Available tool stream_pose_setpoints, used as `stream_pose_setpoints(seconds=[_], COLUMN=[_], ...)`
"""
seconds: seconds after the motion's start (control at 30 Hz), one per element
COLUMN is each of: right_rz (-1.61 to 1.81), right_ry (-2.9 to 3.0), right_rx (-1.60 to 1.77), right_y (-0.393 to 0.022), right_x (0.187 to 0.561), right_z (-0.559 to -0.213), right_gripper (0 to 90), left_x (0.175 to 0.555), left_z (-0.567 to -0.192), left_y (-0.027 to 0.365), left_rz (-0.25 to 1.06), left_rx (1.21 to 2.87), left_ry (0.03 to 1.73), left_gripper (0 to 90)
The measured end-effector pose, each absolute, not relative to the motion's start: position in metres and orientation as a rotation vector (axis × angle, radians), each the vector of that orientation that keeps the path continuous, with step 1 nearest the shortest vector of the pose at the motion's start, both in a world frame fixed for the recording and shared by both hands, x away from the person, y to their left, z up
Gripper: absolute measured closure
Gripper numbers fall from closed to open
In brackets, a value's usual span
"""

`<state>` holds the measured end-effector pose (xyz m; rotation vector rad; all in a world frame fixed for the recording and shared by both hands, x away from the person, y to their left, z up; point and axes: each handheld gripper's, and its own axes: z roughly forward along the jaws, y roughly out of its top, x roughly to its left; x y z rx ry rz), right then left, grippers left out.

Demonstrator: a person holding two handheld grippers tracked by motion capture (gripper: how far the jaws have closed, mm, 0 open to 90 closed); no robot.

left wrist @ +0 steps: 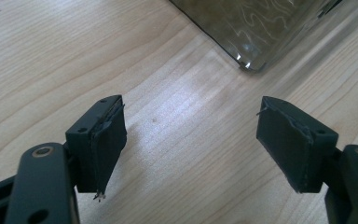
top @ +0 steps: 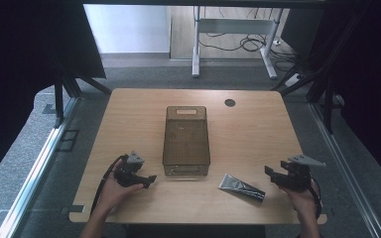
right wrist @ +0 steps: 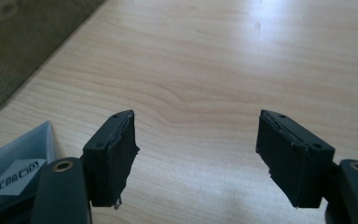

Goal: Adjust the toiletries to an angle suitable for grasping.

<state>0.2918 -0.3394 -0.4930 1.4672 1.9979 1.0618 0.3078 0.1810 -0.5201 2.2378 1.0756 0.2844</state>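
Note:
A smoky see-through plastic bin (top: 186, 141) stands in the middle of the wooden table (top: 248, 129); its near corner (left wrist: 254, 32) and its side (right wrist: 14, 42) appear in the gripper views. A dark tube with a silver end (top: 241, 188) lies flat near the front edge, right of the bin; its crimped end (right wrist: 18, 170) is just left of my right gripper's jaws. My left gripper (top: 149, 180) rests on the table left of the bin's front, open with bare wood between its jaws (left wrist: 191, 140). My right gripper (top: 270, 173) sits right of the tube, open and empty (right wrist: 196, 154).
A dark round cable hole (top: 229, 102) is in the table's far right part. Beyond the table stands a white desk frame (top: 233, 34) with cables on the floor. Black curtains and metal rails flank both sides.

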Motion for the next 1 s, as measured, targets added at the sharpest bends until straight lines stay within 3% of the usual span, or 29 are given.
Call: stream_pose_setpoints(seconds=[0.5, 0.7, 0.87, 1.0], right_rz=[1.119, 1.095, 1.088, 1.071], right_ry=[1.959, 2.002, 2.049, 2.113], right_rx=[1.476, 1.483, 1.472, 1.504], right_y=[-0.329, -0.329, -0.326, -0.324], right_x=[0.283, 0.282, 0.28, 0.284], right_z=[-0.486, -0.487, -0.485, -0.487], right_gripper=[40.9, 52.2, 72.7, 82.9], left_x=[0.305, 0.308, 0.308, 0.31], left_z=[-0.513, -0.516, -0.515, -0.511], left_y=[0.18, 0.176, 0.176, 0.182], left_rz=[0.282, 0.268, 0.254, 0.266], left_rx=[2.229, 2.236, 2.232, 2.21], left_ry=[1.045, 1.043, 1.039, 1.054], left_gripper=[24.5, 24.5, 24.4, 24.4])
